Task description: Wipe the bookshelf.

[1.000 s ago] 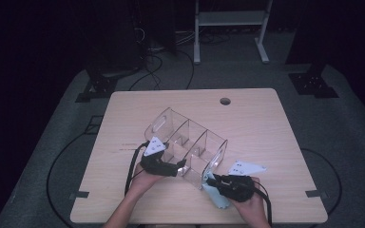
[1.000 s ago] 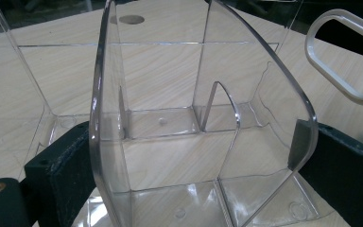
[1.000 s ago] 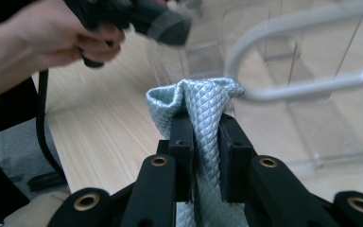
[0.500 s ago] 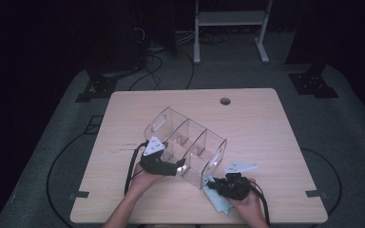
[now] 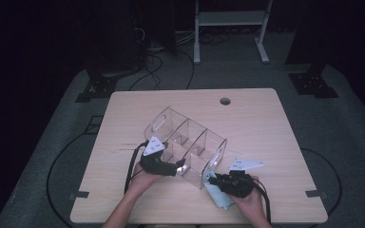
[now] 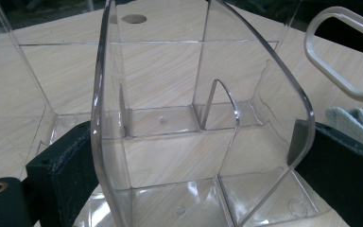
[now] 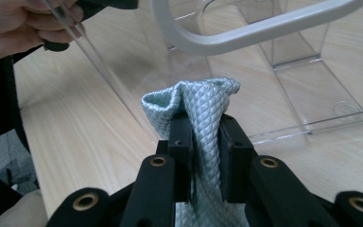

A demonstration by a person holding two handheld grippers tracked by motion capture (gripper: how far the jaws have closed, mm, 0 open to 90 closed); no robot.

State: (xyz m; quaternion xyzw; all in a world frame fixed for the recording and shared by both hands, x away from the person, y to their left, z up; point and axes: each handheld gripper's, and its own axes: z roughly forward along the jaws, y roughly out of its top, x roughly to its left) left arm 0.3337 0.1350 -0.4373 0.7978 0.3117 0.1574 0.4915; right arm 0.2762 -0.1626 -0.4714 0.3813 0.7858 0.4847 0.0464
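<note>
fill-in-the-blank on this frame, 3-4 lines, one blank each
1. The right claw is shut on a pale blue ____.
2. The left claw grips a wall of the clear ____.
3. The organizer rests on a ____ table.

Missing words: cloth; organizer; wooden

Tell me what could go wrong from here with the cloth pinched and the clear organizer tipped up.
1. The left gripper grips only a thin clear wall of the tilted organizer; wiping pressure might make it slip or drop flat.
2. The right gripper pinches just a fold of the cloth, so the cloth could pull free.
3. The loose cloth tail on the table might drag under the organizer's edge.
</note>
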